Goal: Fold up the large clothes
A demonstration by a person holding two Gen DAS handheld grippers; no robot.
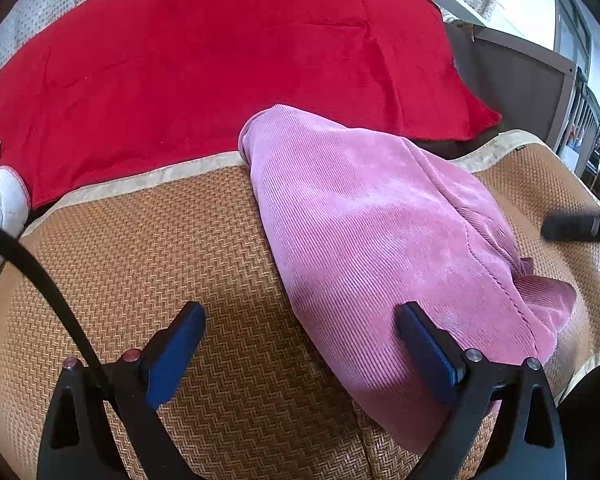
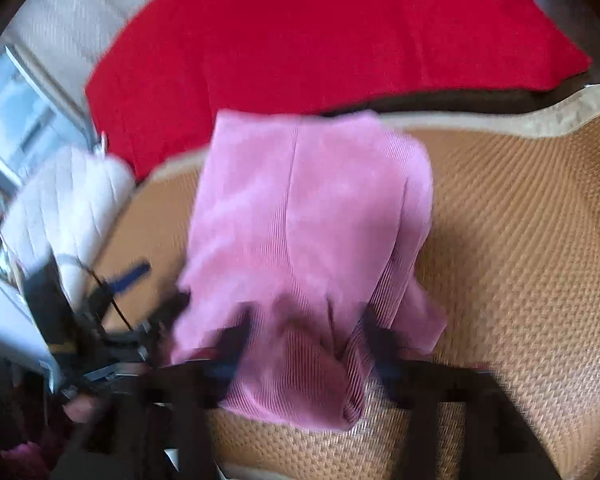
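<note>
A pink corduroy garment point(image 1: 380, 232) lies folded into a thick pad on the woven rattan mat point(image 1: 160, 248). My left gripper point(image 1: 302, 312) hovers open at its near left edge; the right blue pad is over the cloth and the left one over bare mat. In the blurred right wrist view the same garment point(image 2: 308, 208) stretches away from my right gripper point(image 2: 308, 332). That gripper's dark fingers stand wide apart, with the bunched near hem between them and not pinched. One dark finger point(image 1: 580, 226) of it shows at the right edge of the left wrist view.
A red blanket point(image 1: 220, 60) covers the bed beyond the mat. A white quilted cushion point(image 1: 0, 200) lies at the left, and a black cable point(image 1: 40, 272) crosses the near left. Grey furniture point(image 1: 520, 80) stands at the right.
</note>
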